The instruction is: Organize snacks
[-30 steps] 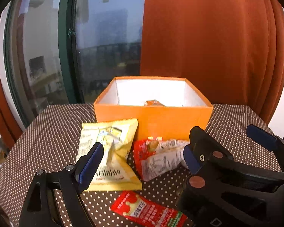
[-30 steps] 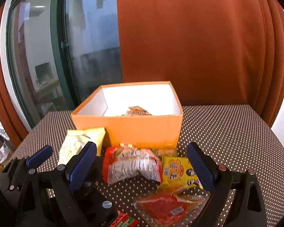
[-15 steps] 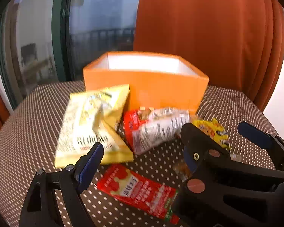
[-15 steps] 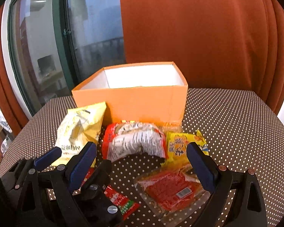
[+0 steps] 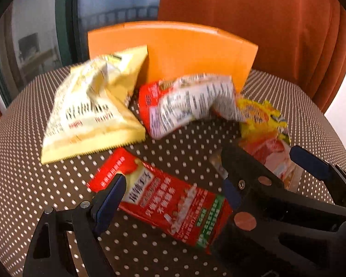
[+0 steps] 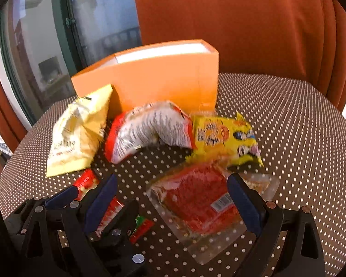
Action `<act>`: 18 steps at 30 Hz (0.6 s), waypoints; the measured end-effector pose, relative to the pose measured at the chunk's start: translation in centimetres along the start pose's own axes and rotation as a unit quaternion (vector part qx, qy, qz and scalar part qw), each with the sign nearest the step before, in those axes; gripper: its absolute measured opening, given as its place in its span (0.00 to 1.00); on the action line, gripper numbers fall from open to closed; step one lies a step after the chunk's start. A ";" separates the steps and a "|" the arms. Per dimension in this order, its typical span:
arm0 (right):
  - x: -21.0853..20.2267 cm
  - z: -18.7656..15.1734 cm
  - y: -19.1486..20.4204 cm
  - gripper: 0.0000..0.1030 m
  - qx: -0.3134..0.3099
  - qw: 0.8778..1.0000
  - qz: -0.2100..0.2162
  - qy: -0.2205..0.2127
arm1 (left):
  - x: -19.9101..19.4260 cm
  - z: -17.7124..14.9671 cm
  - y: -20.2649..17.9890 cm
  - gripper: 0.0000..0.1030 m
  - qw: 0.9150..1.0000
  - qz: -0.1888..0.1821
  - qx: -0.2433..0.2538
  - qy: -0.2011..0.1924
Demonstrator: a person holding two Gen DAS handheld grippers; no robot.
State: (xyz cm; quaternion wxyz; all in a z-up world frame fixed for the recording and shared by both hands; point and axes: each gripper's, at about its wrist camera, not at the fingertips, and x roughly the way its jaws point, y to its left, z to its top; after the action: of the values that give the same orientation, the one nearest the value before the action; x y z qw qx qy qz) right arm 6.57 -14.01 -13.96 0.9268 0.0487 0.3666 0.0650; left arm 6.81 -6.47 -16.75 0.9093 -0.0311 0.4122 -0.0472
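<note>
Dotted brown tabletop (image 5: 23,184): orange cardboard box (image 5: 184,50) at far edge, snacks before it. Left gripper (image 5: 173,189) wide open, empty, straddling flat red sachet (image 5: 163,198), long axis crosswise. Right gripper (image 6: 173,198) open, empty, straddling clear red-filled pouch (image 6: 196,198).

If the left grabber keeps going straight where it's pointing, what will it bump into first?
Most likely the flat red snack packet, which lies on the dotted tablecloth between the open jaws of the left gripper. Depth is hard to judge in this blurred view, so it might reach the cloth just beyond it.
</note>
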 end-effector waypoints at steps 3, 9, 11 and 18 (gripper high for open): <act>0.7 -0.4 -0.1 0.94 0.000 1.000 -0.003 0.012 | 0.2 -0.3 -0.3 0.85 1.000 0.012 0.008 0.000; 2.2 -0.8 -0.3 0.94 0.000 0.999 -0.018 0.034 | 0.7 -0.7 -0.8 0.87 0.999 0.032 0.027 -0.004; 2.6 -0.9 -0.5 0.94 0.004 0.999 -0.023 0.040 | 0.8 -0.6 -0.8 0.87 0.999 0.035 0.024 -0.004; 3.7 -0.5 -1.1 0.94 0.012 0.998 -0.039 0.051 | 1.0 -0.3 0.4 0.92 0.999 0.048 0.013 0.000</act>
State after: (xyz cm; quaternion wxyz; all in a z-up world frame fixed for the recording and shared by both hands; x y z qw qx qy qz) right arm 9.00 -14.45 -17.01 0.9079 0.0421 0.4161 0.0268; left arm 7.30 -6.17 -17.74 0.9108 0.0007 0.4128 -0.0092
